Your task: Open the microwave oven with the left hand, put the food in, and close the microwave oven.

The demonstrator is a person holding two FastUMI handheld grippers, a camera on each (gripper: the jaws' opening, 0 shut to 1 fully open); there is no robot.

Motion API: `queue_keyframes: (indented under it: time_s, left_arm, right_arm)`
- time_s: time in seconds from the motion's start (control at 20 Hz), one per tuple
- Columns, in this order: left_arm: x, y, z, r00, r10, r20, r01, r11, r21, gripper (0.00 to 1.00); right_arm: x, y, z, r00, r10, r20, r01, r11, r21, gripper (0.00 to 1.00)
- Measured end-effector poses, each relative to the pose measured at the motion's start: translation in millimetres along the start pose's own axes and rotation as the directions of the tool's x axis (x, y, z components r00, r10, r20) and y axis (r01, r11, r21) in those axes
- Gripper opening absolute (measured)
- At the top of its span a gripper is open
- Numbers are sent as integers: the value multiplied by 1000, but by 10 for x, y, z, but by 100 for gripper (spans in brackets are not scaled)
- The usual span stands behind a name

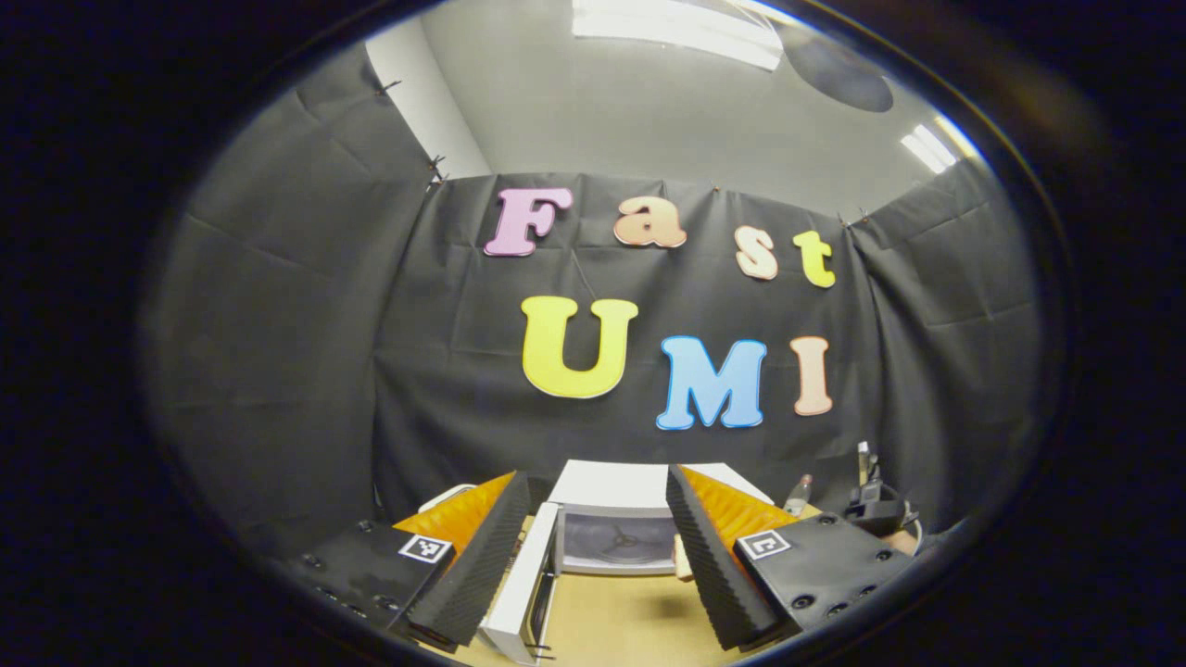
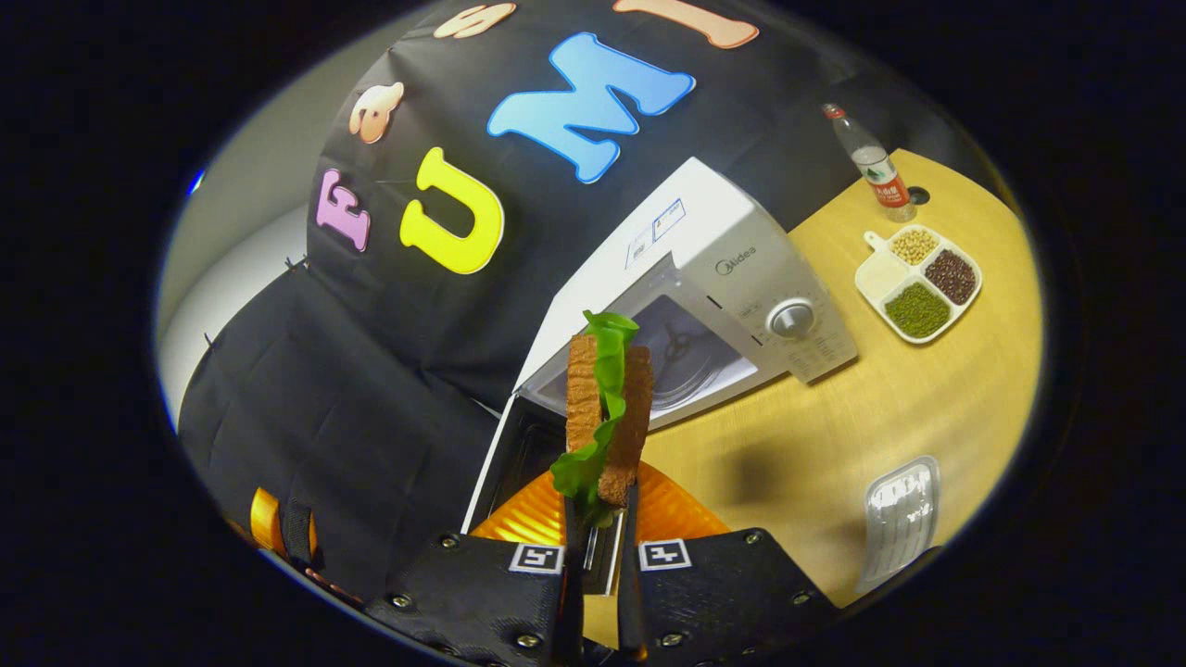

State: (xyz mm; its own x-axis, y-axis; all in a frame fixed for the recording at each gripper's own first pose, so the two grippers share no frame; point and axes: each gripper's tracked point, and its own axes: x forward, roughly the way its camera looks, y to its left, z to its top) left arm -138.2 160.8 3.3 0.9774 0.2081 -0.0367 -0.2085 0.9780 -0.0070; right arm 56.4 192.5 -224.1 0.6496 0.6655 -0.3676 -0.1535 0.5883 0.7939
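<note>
Sandwich (image 2: 607, 408) is clamped upright in my right gripper (image 2: 600, 547), jaws clenched on its lower end, held above the surface (image 2: 834, 435) just short of the microwave (image 2: 741, 278). Its door (image 1: 519, 593) hangs open, turntable showing. My left gripper (image 1: 593, 556) is released, jaws spread, empty. We're on the loading step; next I judge the sandwich must travel forward into the cavity.

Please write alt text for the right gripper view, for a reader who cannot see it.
The right hand-held gripper is shut on a sandwich of two bread slices with lettuce, held upright before a white microwave with its door open. On the wooden table are a divided dish of beans, a bottle and a clear tray.
</note>
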Motion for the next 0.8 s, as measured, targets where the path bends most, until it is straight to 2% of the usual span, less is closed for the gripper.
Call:
queue_keyframes:
  time_s: [0.1, 0.25, 0.4, 0.55, 0.65, 0.75, 0.8]
  left_arm:
    - [10, 30, 76, 1000, 15, 10, -15, 1000, 6, 96]
    - [-3, 70, 158, 999, 30, 19, -30, 999, 23, 96]
    - [-32, 142, 140, 999, 45, 2, -45, 998, 49, 97]
    - [-53, 259, 140, 998, 65, -11, -65, 996, 53, 97]
    - [-64, 399, 120, 995, 99, -25, -98, 995, 34, 97]
    - [-100, 553, 115, 990, 138, -26, -137, 990, 21, 96]
    - [-126, 634, 107, 987, 156, -28, -156, 988, 15, 96]
  right_arm:
    - [303, -79, -3, 999, -27, 26, 26, 998, 50, 15]
    - [763, -188, 15, 992, -68, 105, 44, 976, 215, 15]
    - [1232, -328, 75, 969, -127, 212, 34, 918, 394, 15]
    - [1647, -440, 130, 937, -196, 290, 7, 839, 545, 15]
    - [1920, -444, 177, 925, -198, 325, -23, 824, 567, 15]
    - [2168, -497, 158, 916, -226, 333, -7, 818, 575, 15]
    - [2266, -533, 141, 911, -246, 332, -4, 799, 602, 15]
